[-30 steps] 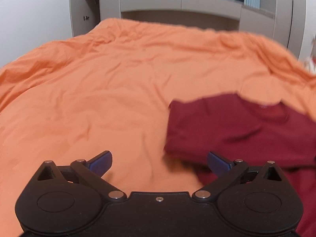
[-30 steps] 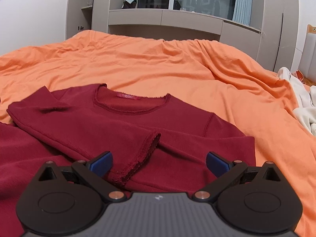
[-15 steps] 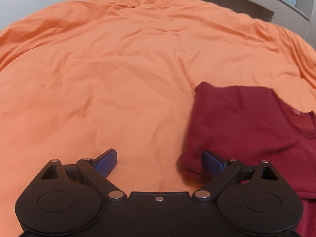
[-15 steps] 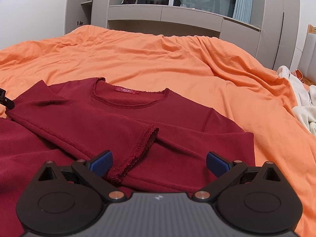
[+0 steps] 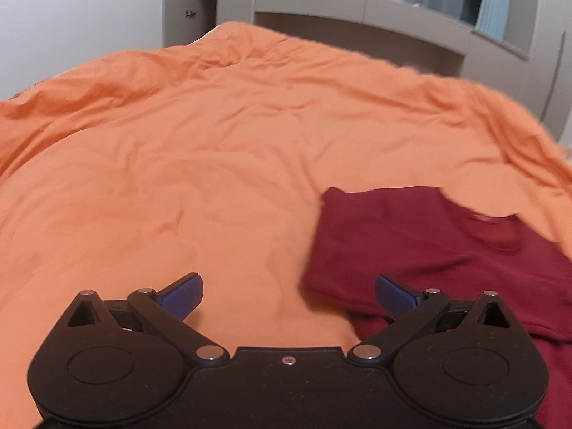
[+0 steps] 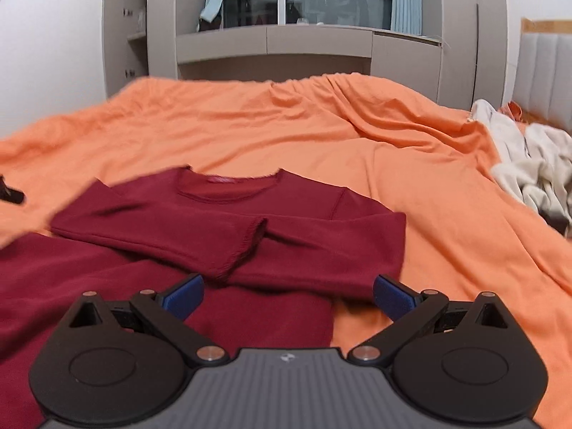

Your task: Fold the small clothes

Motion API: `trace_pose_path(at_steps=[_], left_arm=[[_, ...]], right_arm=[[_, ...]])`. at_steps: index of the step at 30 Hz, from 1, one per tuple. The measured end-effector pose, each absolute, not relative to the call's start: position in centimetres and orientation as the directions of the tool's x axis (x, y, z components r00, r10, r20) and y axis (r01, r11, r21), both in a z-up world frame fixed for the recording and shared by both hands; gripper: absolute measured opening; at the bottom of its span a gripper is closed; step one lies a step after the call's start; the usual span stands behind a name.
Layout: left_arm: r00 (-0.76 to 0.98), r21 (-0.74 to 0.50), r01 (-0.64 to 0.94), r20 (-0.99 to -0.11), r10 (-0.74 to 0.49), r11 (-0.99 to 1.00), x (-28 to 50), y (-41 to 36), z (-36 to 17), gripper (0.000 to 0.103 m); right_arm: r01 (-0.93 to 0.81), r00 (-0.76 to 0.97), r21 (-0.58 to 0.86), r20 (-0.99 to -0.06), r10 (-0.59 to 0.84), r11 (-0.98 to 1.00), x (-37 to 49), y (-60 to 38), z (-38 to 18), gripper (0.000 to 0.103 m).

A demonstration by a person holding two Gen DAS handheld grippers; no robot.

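A dark red long-sleeved shirt (image 6: 228, 221) lies flat on the orange bedspread (image 6: 357, 136), both sleeves folded across its chest and the neckline away from me. My right gripper (image 6: 286, 282) hovers over its lower part, open, with nothing pinched. In the left wrist view the shirt (image 5: 429, 243) lies at the right, its folded left edge just ahead of the right finger. My left gripper (image 5: 287, 282) is above the sheet beside that edge, its jaws opening wide and holding nothing. A tip of the left gripper (image 6: 10, 193) shows at the left edge of the right wrist view.
A heap of cream clothes (image 6: 529, 164) lies on the bed's right side. Grey cupboards and shelves (image 6: 314, 43) stand behind the bed, and a padded headboard (image 6: 543, 64) is at the right. Bare orange sheet (image 5: 161, 178) spreads to the shirt's left.
The right gripper has drawn back and up, so the shirt sits farther ahead. The left gripper dipped toward the shirt's left edge, then lifted away. Both sleeves stay folded.
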State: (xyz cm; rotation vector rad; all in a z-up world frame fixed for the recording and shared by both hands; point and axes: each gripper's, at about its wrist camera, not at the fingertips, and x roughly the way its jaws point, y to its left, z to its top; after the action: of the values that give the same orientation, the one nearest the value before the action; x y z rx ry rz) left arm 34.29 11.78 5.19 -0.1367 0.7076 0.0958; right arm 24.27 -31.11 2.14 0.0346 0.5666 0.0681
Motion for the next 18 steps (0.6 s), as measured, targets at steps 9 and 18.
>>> trace_pose_path(at_steps=[9, 18], left_arm=[[0.764, -0.199, -0.046, -0.638, -0.094, 0.979, 25.1, 11.2, 6.9, 0.102], [0.728, -0.140, 0.011, -0.677, -0.104, 0.990, 18.5, 10.5, 5.9, 0.102]], right_arm=[[-0.016, 0.821, 0.245, -0.550, 0.152, 0.969, 13.2, -31.8, 2.9, 0.103], [0.020, 0.787, 0.328, -0.587, 0.187, 0.944, 7.7, -31.8, 1.6, 0.083]])
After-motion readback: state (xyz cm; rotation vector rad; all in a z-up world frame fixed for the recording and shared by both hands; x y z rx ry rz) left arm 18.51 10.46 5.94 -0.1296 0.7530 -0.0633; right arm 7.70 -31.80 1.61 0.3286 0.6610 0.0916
